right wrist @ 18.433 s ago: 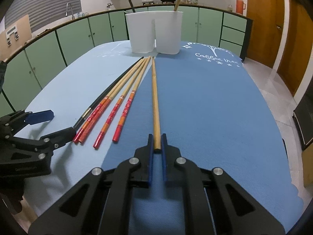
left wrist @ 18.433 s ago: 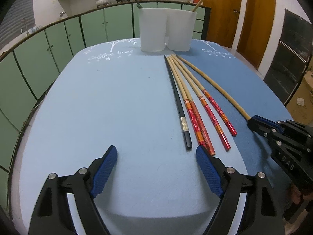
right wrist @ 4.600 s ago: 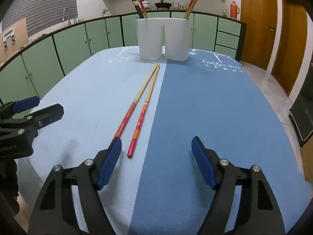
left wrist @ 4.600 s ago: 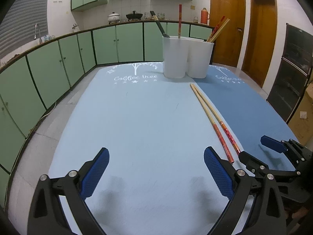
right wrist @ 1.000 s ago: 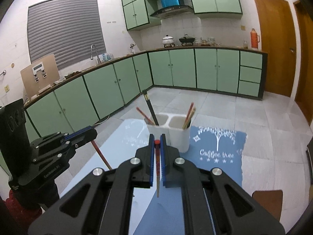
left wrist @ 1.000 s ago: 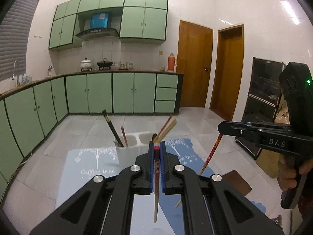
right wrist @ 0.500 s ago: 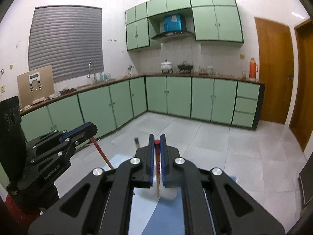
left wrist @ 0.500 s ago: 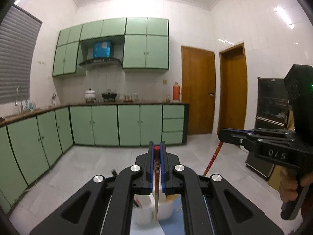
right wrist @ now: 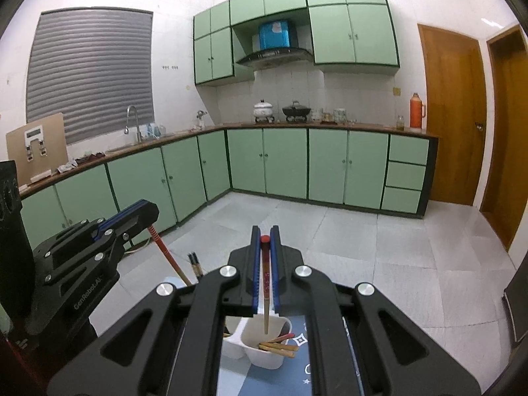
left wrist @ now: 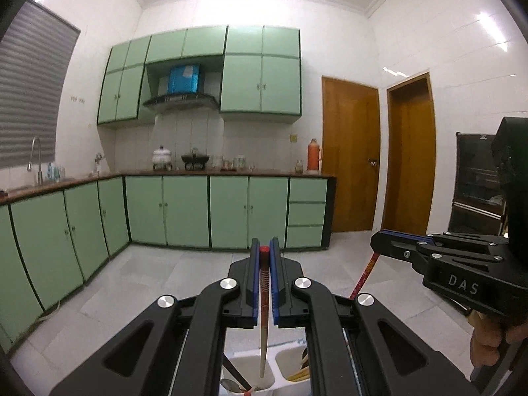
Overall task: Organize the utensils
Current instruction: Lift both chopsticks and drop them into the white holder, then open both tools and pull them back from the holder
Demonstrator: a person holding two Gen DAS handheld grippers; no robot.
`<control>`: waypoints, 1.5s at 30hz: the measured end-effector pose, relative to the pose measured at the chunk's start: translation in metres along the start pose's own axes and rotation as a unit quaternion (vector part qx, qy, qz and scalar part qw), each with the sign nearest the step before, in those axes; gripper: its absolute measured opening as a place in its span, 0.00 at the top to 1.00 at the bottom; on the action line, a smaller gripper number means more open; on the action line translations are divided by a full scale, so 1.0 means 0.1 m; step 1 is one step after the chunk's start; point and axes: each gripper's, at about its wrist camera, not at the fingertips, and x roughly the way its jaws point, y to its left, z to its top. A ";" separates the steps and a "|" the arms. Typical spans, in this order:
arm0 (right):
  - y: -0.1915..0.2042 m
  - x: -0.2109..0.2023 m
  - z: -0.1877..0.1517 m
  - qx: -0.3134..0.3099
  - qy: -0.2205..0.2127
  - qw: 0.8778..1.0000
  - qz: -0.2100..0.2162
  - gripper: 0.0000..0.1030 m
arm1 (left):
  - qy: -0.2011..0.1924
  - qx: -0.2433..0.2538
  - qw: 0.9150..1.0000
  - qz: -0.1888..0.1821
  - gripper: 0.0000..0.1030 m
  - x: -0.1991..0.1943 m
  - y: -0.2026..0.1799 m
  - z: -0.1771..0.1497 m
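Chopsticks [left wrist: 264,300] [right wrist: 265,280] hang tip-down, one clamped in each closed gripper [left wrist: 264,257] [right wrist: 264,244], poised above the white holder [right wrist: 264,346] for dropping in.

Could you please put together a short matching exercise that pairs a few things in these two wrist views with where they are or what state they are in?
Things:
1. left gripper
2. white holder
3. orange flask
4. blue box

Places or states:
A. on the counter by the door
B. shut on a red-topped chopstick
C. above the range hood
D. below the grippers, chopsticks inside

Pairs: 1-B, 2-D, 3-A, 4-C
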 end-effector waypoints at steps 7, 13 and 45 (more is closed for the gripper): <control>-0.01 0.44 -0.28 -0.003 0.034 0.999 -0.002 0.95 | 0.046 -0.014 0.999 0.001 0.95 0.34 0.16 -0.31; 0.03 0.65 -0.51 -0.006 0.069 0.998 0.005 0.94 | 0.084 -0.019 0.996 0.003 0.94 0.52 0.25 -0.51; 0.13 -0.75 -1.05 0.044 0.023 0.999 -0.015 0.31 | 0.106 -0.062 0.992 0.023 0.44 -0.81 0.18 -0.74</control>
